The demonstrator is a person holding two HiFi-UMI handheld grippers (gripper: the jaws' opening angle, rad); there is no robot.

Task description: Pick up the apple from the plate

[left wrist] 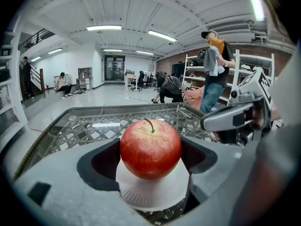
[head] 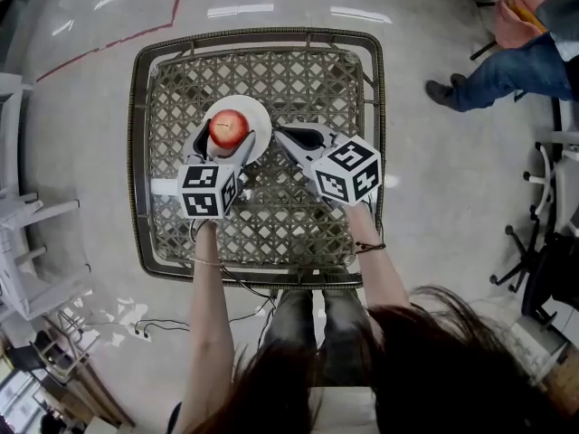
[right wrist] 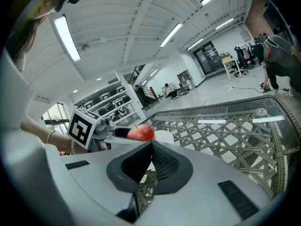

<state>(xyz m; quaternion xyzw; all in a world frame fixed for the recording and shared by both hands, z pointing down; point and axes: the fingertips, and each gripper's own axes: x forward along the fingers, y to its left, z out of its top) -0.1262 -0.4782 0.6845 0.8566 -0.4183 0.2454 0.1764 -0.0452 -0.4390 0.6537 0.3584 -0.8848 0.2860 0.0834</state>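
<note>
Left gripper (head: 228, 134) fingers pinch the apple (left wrist: 150, 147), which sits on the white plate (left wrist: 151, 194) on the lattice table (head: 298, 80); right gripper (right wrist: 150, 149) fingers pressed together, empty.

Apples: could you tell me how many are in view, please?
1. The apple sits on the white plate on the wicker table, flanked by the jaws of the left gripper. No other shows in any view, and nothing looks likely to hide one.
</note>
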